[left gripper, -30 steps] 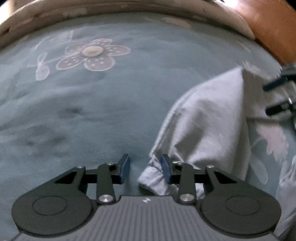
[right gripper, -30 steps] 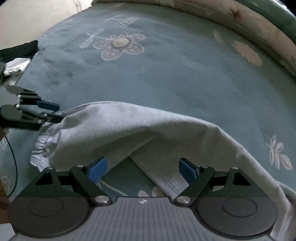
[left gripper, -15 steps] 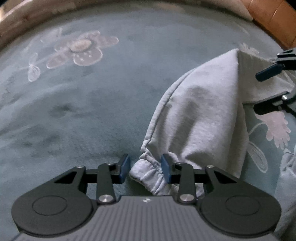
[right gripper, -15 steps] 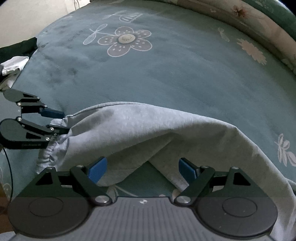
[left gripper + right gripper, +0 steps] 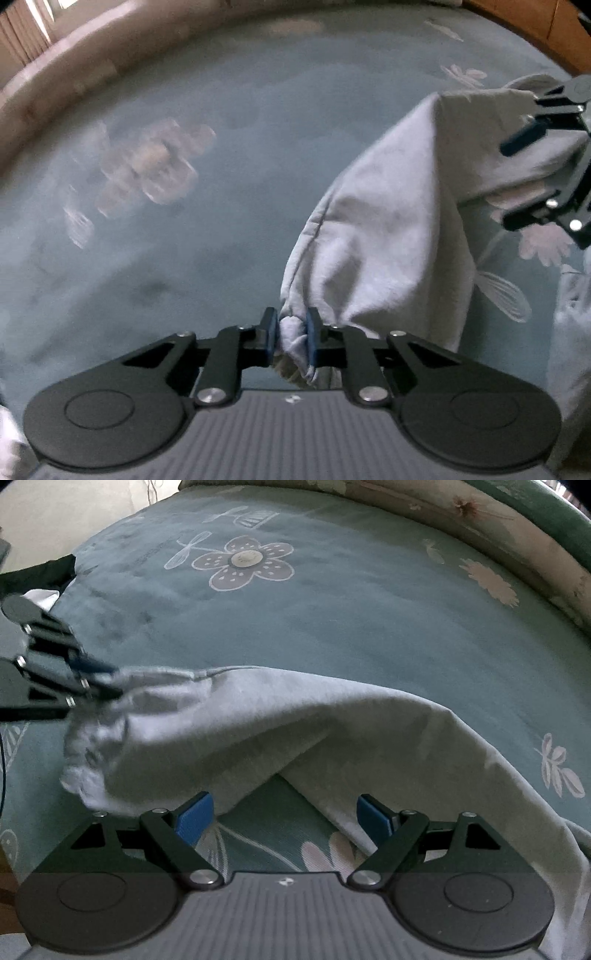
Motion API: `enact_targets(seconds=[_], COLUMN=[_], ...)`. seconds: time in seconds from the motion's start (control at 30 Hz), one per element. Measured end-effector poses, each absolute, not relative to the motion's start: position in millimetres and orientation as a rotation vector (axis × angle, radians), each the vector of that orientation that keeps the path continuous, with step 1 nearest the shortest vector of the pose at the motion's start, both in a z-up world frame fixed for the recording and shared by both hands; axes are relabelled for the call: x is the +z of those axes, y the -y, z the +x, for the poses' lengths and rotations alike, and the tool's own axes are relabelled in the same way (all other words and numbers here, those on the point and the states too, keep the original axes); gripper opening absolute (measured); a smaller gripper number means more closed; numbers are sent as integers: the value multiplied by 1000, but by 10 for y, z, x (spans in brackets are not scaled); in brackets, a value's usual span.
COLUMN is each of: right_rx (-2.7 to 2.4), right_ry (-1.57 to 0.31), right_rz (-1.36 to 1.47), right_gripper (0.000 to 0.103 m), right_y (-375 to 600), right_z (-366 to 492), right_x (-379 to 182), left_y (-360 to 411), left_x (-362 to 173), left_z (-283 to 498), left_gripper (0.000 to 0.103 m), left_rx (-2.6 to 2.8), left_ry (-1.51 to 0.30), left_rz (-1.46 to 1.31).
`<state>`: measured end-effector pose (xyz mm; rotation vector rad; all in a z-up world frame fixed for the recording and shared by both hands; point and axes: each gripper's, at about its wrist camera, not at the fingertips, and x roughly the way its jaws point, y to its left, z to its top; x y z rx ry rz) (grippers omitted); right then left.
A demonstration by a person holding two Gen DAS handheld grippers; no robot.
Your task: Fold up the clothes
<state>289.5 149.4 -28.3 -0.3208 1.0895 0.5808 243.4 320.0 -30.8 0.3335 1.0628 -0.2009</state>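
**Grey garment held at its gathered cuff over a flowered bedspread**

Left wrist view. The left gripper (image 5: 290,334) sits at the lower centre of the frame, its two blue pads narrowed onto the bunched elastic cuff (image 5: 291,343) of a pale grey garment (image 5: 399,236). The cuff is squeezed between the pads and puckers out below them. From there the cloth rises in a broad band toward the upper right of the frame, where the right gripper (image 5: 532,173) appears at the right edge with its blue-tipped fingers spread well apart; one fingertip lies against the cloth, but whether it touches cannot be told. The teal bedspread (image 5: 229,236) fills the middle of the frame, and a white flower print (image 5: 147,170) at centre left is blurred. A pale padded border (image 5: 74,77) curves along the upper left.

Right wrist view. The right gripper (image 5: 284,814) occupies the lower centre, its blue pads standing wide with nothing between them; bare bedspread (image 5: 332,627) shows in the gap. The grey garment (image 5: 295,716) stretches across the middle of the frame from the left edge to the lower right, draped in a long fold with a dark opening just above the pads. At centre left the left gripper (image 5: 99,679), blurred, pinches the gathered cuff (image 5: 96,753). A large flower print (image 5: 247,561) lies at upper centre. A dark cloth (image 5: 40,576) sits at the upper left edge.
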Motion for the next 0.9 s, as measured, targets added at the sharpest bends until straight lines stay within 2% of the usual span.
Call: enact_targets(seconds=[0.27,0.43,0.7,0.83,0.87,0.9], right_rx=[572,526,381,425,454,492], right_ry=[-1064,-1033,-937,-931,-949,-974], right_rz=[-329,-360,-577,-814,-863,-887], right_gripper=[88,87,73,67,61,59], right_y=[-1239,-946,-294,-7,70,138], right_z=[2909,3021,3393,3688,3770,3844], right_x=[-180,-90,28,-190,-270,-329], left_y=[-3310,-3299,-3287,-3256,-3256,-3253], left_x=[154,180,85,113,119,125], left_z=[2681,2787,2874,2941,2957,2972], left_gripper=[13,13,13,13,13,13], left_rx=[-45,-15,35,48,50,51], left_ry=[-913,-887,-913,-903,-902,-902], left_rz=[439,483,480,499,503,508])
